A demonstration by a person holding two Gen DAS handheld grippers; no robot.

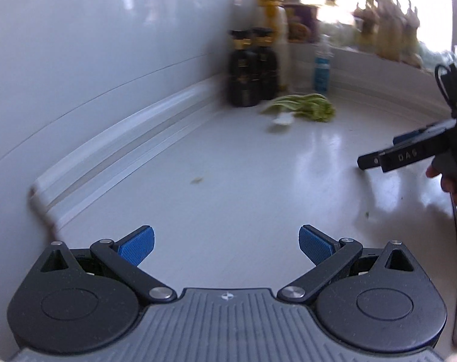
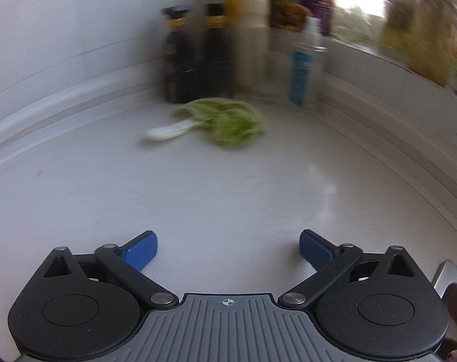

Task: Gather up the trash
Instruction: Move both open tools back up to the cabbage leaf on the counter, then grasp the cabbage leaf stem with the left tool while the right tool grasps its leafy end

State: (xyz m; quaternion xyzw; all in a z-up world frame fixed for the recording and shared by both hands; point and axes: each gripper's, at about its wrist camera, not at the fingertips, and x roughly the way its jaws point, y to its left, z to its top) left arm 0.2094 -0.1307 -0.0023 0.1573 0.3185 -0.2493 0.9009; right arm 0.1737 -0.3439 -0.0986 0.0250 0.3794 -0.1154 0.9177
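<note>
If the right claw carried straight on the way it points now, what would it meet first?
Most likely the leafy green scrap lying on the white counter. The right claw is open, with bare counter ahead of it up to the leaf; the dark bottles stand behind. The image is blurred, so depth is uncertain.

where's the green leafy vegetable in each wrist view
Left wrist view: the leafy vegetable lies upper centre-right on the white counter, just in front of the two dark bottles.
Right wrist view: the leafy vegetable lies upper centre, white stalk pointing left, with nothing between the open fingers.
Shared landmark: the blue-labelled bottle standing behind it, to the right.
</note>
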